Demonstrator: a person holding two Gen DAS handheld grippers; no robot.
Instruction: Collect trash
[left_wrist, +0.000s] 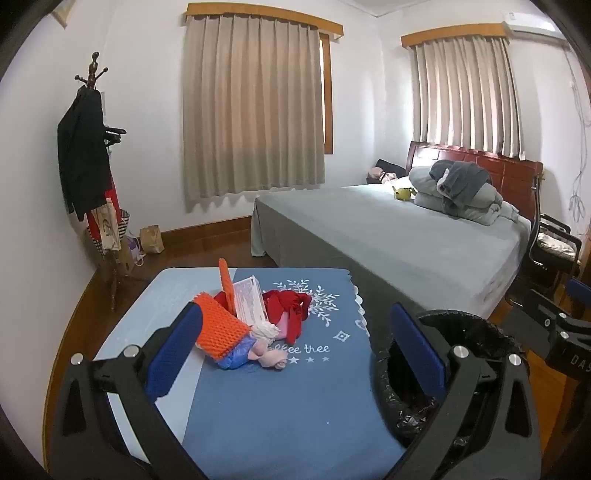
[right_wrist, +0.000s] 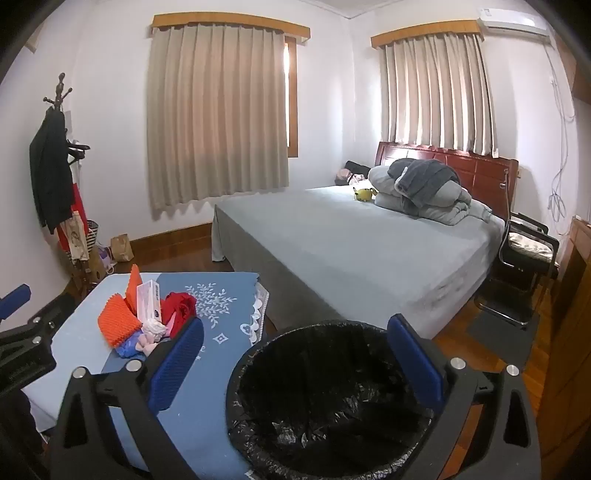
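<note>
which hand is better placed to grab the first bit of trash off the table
Left, probably. The left gripper stands open facing the trash pile on the blue table, orange foam netting beside its finger. The right gripper looks into the black-lined bin, pile off to its side.

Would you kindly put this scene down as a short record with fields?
Setting: bedroom, low table with blue cloth beside a bed
Trash: pile on the cloth, with orange foam netting, a white carton, red crumpled material
Bin: black-lined trash bin right of the table, looks empty
Left gripper: open, empty
Right gripper: open, empty
</note>
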